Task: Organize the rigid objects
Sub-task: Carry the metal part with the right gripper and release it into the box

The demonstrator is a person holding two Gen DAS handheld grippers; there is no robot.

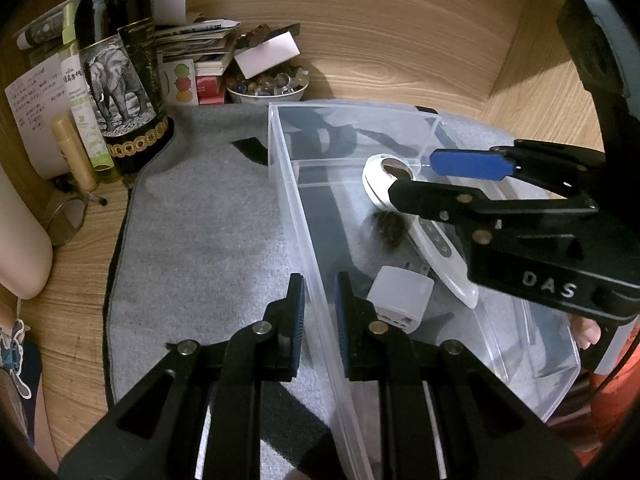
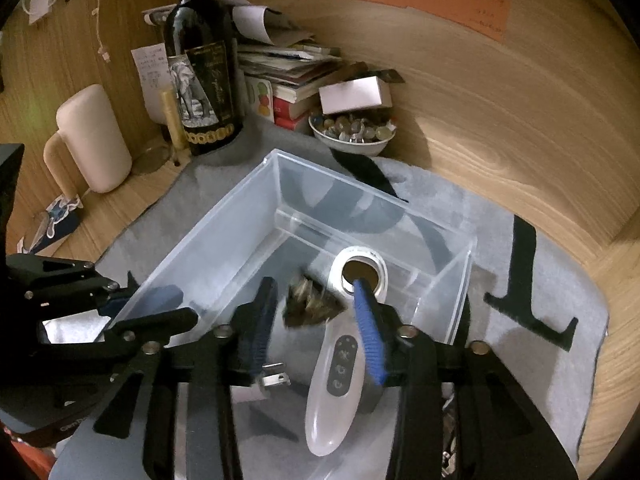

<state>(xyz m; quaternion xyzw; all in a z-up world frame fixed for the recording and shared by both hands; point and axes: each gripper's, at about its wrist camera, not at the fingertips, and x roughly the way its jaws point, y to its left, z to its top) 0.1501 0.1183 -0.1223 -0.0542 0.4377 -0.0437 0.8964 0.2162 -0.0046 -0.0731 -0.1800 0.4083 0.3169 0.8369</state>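
Note:
A clear plastic bin (image 1: 304,216) (image 2: 224,232) stands on a grey mat. Inside lie a white handheld device with buttons (image 1: 436,248) (image 2: 340,376), a white plug adapter (image 1: 400,300) (image 2: 272,376) and a small dark brown object (image 1: 388,228) (image 2: 308,308). My left gripper (image 1: 320,316) straddles the bin's left wall, its jaws a little apart on either side of it. My right gripper (image 2: 316,328) (image 1: 452,180) is open over the bin, above the white device and the dark object, holding nothing.
A dark wine bottle with an elephant label (image 1: 120,80) (image 2: 204,80) stands at the back left. Beside it are a stack of books (image 2: 288,76), a bowl of stones (image 1: 268,88) (image 2: 352,132), and a cream mug (image 2: 92,140). Wooden walls enclose the desk.

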